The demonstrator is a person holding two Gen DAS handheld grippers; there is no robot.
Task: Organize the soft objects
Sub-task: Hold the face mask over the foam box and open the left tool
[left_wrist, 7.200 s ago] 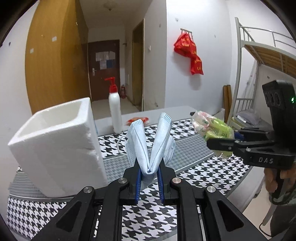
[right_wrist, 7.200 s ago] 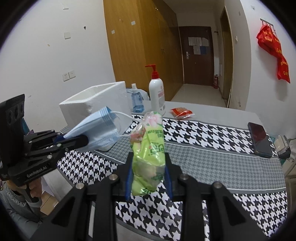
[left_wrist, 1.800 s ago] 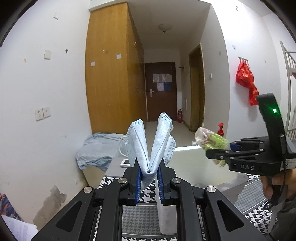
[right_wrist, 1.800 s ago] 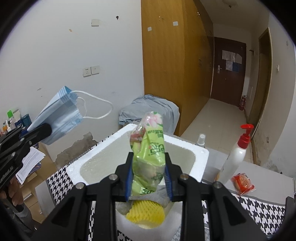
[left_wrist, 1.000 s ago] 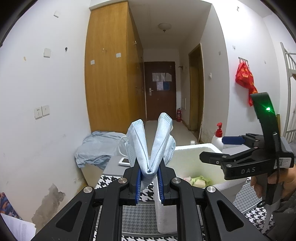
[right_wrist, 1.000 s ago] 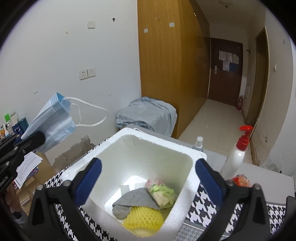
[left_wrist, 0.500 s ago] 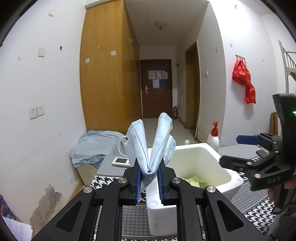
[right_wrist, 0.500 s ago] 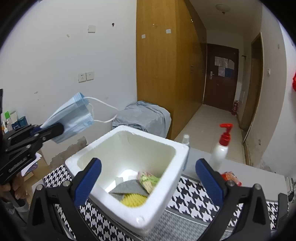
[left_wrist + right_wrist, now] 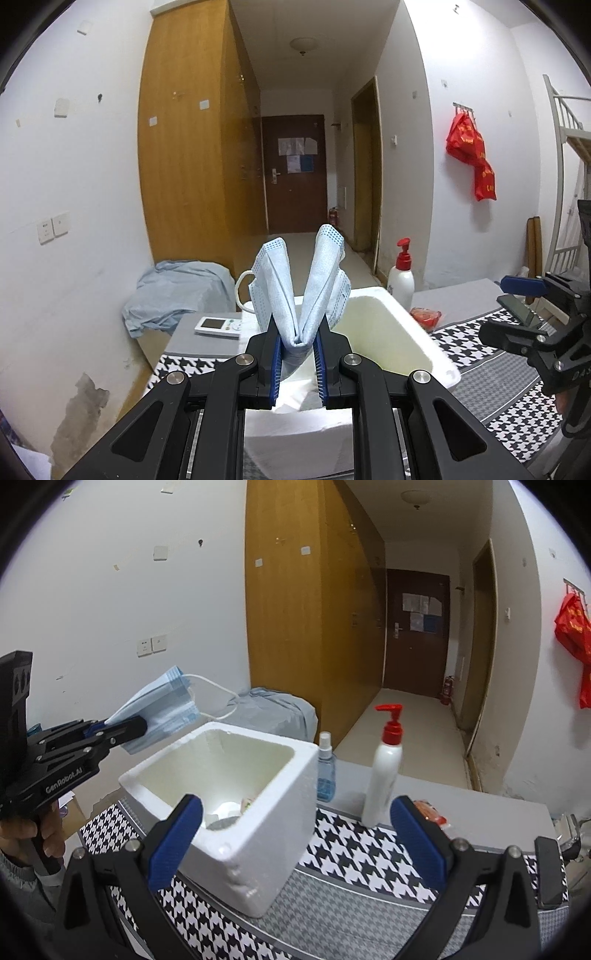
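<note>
Pinching the folded face mask [image 9: 301, 295] in my left gripper [image 9: 298, 356], fingers squeezed on the fold, long axis sticking up and forward with both flaps splayed in a V. It sits at the near rim of the foam box [image 9: 236, 801], so the opening lies just ahead and below. My right gripper [image 9: 295, 834] has its fingers spread wide and empty, hanging beside the box over the bench [image 9: 351, 853].

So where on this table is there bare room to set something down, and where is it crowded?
Free: the checked cloth between the foam box and the pump bottle, and the grey table behind the red packet. Crowded: the box's far corner, where the spray bottle and pump bottle stand close together, and the box floor, already holding items.
</note>
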